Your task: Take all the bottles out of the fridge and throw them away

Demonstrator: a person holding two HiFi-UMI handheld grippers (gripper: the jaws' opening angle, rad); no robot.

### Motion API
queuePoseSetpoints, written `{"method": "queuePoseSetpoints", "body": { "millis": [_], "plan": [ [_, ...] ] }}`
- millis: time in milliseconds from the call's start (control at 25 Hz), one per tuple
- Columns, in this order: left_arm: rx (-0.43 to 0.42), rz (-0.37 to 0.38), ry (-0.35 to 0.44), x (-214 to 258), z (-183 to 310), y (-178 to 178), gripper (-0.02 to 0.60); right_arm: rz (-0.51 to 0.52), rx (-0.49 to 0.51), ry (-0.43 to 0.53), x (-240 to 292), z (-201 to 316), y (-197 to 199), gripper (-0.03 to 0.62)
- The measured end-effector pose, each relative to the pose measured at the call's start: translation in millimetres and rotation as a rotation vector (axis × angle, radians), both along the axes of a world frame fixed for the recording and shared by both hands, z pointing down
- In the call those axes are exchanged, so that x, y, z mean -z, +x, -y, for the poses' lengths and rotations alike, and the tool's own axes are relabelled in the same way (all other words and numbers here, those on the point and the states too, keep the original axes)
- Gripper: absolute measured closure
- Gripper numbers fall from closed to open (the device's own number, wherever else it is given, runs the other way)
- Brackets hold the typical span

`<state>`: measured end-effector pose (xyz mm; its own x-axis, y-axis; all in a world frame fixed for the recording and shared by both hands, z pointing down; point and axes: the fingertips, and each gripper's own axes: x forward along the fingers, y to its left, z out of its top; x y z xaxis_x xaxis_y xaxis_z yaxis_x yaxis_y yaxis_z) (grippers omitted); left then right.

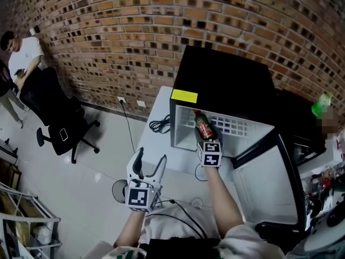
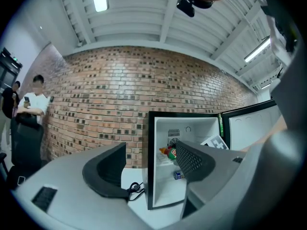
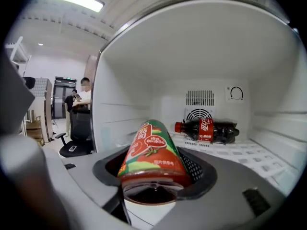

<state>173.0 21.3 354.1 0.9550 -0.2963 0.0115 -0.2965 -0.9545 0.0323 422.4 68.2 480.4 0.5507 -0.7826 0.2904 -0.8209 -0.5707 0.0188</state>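
Note:
A black mini fridge (image 1: 226, 85) stands open on a white table. My right gripper (image 1: 204, 136) is at its mouth, shut on a bottle with a red and green label (image 1: 203, 126) that points into the fridge. In the right gripper view that bottle (image 3: 153, 152) fills the space between the jaws, and a dark cola bottle (image 3: 208, 130) lies on its side on the wire shelf at the back. My left gripper (image 1: 152, 156) hangs open and empty, below and left of the fridge. The left gripper view shows the fridge interior (image 2: 187, 128) with a small blue can (image 2: 178, 175) low down.
The fridge door (image 1: 269, 182) swings open to the right. A black cable (image 1: 160, 125) lies on the table (image 1: 161, 144) left of the fridge. A black office chair (image 1: 59, 123) and a person (image 1: 21, 53) are at far left. A green bottle (image 1: 322, 104) sits at the far right.

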Motion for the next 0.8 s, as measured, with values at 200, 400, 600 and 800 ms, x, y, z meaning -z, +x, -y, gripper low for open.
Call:
{"method": "queuePoseSetpoints", "body": {
  "millis": [200,400,600,800],
  "plan": [
    [0.037,0.002,0.014,-5.6,8.5,-10.3,0.273,0.0,0.092,0.164,22.1,-20.9,-36.3,0.306],
    [0.128,-0.024,-0.01,-6.0,29.4,-35.9,0.273,0.096,0.317,0.323,64.5,-26.5,-109.7,0.303],
    [0.251,-0.027,-0.019,-12.4,50.7,-94.9,0.273,0.18,0.541,0.372,73.8,3.8,-194.7,0.303],
    [0.422,-0.013,-0.043,-24.4,73.1,-168.1,0.273,0.238,0.802,0.326,54.0,57.6,-273.2,0.301]
  ]
}}
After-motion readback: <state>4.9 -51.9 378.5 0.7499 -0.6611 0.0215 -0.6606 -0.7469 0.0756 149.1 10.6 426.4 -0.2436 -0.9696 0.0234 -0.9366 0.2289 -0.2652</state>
